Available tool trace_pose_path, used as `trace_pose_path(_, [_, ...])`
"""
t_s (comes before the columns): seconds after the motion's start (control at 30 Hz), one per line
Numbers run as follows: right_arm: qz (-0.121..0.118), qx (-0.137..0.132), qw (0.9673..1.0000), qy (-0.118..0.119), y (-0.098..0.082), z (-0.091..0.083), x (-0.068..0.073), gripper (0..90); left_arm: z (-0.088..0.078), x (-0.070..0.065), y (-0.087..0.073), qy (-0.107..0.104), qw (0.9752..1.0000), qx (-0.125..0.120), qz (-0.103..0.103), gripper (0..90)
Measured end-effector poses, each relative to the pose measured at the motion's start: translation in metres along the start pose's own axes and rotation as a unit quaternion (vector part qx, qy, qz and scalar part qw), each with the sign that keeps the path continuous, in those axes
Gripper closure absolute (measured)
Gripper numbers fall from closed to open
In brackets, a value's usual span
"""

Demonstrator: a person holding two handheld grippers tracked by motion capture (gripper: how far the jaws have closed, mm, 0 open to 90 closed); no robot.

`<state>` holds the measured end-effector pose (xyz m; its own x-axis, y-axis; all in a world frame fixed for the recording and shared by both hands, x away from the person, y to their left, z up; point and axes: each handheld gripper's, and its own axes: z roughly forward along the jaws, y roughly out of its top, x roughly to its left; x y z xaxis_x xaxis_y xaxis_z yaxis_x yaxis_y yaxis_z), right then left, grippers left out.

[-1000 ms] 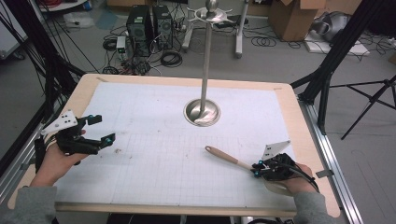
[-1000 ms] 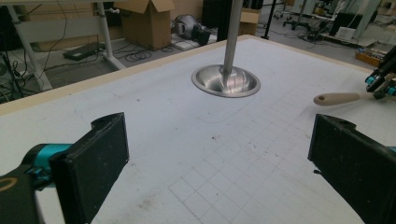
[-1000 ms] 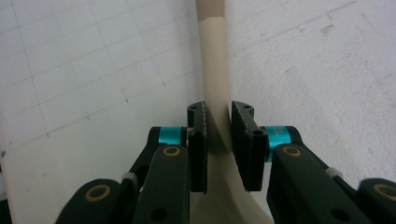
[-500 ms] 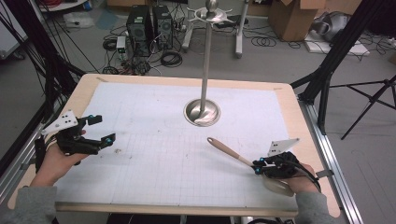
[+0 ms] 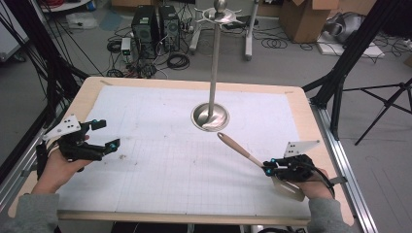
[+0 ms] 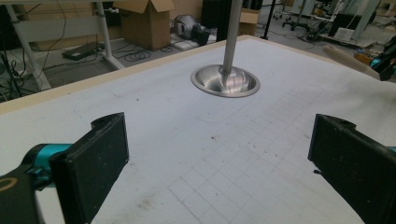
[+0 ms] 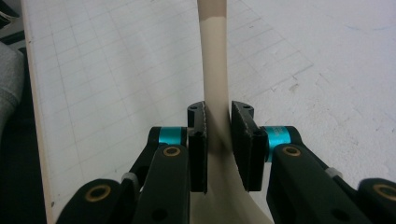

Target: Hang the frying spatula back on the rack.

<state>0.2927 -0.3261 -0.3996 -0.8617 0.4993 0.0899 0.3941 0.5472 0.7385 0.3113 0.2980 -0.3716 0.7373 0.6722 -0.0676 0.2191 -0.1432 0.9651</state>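
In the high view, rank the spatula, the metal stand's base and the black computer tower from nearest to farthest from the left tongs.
From the left tongs, which are open at the table's left edge:
1. Stand base, a round metal dish at the table's middle, toward the far side.
2. Spatula, on the right, clamped in the right tongs.
3. Computer tower, on the floor beyond the table's far edge.

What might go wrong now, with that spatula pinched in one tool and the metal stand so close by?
1. The right tool pinches the spatula low on its narrow neck, so the long handle could swivel or slip.
2. The handle tip points toward the stand; a hasty swing might knock its pole or base.
3. The left tool rests open far across the table, too distant to steady anything quickly.
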Motion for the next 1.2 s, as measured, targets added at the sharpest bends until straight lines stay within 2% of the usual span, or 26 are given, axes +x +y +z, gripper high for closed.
trace_pose_path(0.3, [0.006, -0.017, 0.9998, -0.002, 0.001, -0.004, -0.003, 77.5, 0.000, 0.000, 0.000, -0.006, 1.0000, -0.001, 0.001, 5.6])
trace_pose_path(0.53, [0.011, -0.056, 0.9984, -0.005, 0.008, -0.013, -0.006, 77.4, 0.000, -0.001, 0.000, -0.009, 1.0000, -0.004, -0.001, 5.6])
trace_pose_path(0.67, [0.012, -0.063, 0.9980, -0.005, 0.012, -0.015, -0.005, 77.4, -0.001, -0.002, 0.000, -0.012, 0.9999, -0.008, -0.002, 5.6])
trace_pose_path(0.87, [0.003, -0.087, 0.9962, -0.006, 0.021, -0.022, -0.007, 77.4, -0.002, -0.001, 0.000, -0.012, 0.9999, -0.009, -0.002, 5.6])
trace_pose_path(1.0, [0.011, -0.098, 0.9951, -0.001, 0.024, -0.027, -0.011, 77.4, -0.002, -0.001, 0.000, -0.011, 0.9999, -0.007, -0.001, 5.6])
trace_pose_path(1.2, [0.015, -0.098, 0.9950, 0.005, 0.030, -0.030, -0.017, 77.4, -0.003, -0.002, -0.001, -0.015, 0.9998, -0.010, 0.000, 5.6])
